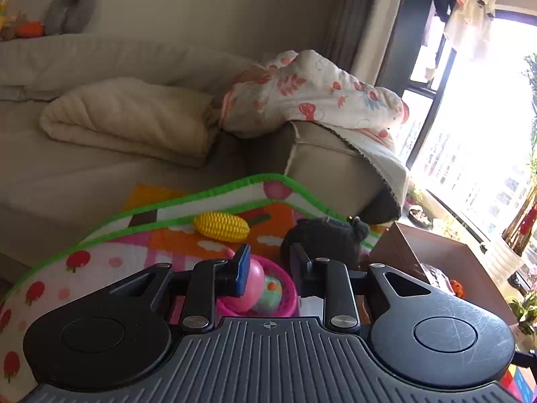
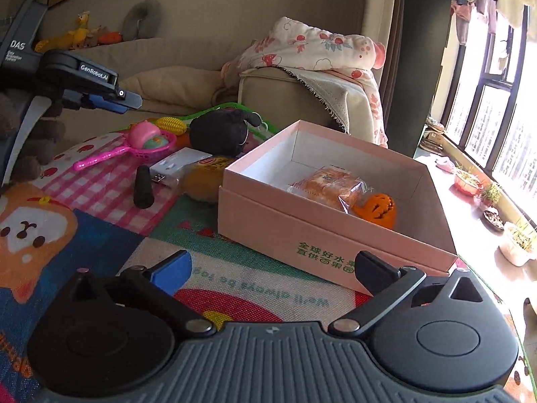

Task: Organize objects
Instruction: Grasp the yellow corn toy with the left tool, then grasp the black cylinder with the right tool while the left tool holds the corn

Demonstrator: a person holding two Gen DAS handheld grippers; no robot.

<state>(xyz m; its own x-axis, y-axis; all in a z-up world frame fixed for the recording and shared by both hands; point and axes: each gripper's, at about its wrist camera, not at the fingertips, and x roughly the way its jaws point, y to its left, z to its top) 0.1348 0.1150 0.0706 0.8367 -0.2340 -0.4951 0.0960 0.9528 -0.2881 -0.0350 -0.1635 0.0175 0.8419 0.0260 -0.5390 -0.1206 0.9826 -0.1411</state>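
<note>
Currently the sorting is sitting between two picks — the pink box (image 2: 335, 235) is already holding a wrapped bread packet (image 2: 330, 186) and an orange pumpkin toy (image 2: 377, 210), while several items are still lying loose on the play mat (image 2: 100, 245).

Right hand-held gripper (image 2: 272, 268): its jaws are standing spread wide with nothing between them, hovering just short of the box's near wall. It is judged to be free for the next pick.

Left hand-held gripper (image 1: 270, 267): its jaws are standing narrowly apart, and no item is being pinched between them in the left wrist view. It is pointing toward the pink toy net (image 1: 268, 297), which is showing through the gap at 12 o'clock from the fingertips, with the yellow toy corn (image 1: 222, 226) at about 11 o'clock and the black plush (image 1: 322, 240) at 1 o'clock, both farther off.

Next move, as a judgement: the left hand-held gripper is needing to widen before descending on whichever item is chosen — the net's contents are round and likely to roll, so a grip on the rim or handle is looking safer.

Remaining items in the right wrist view, taken from the box's far left corner: a yellow packet (image 2: 204, 176) is lying just beside it at 9 o'clock, a white adapter (image 2: 174, 168) and a black cylinder (image 2: 143, 188) are lying farther along the same line, and the net's pink handle (image 2: 100, 159) is reaching out beyond them. All are lying on the mat, apart from the box.
</note>
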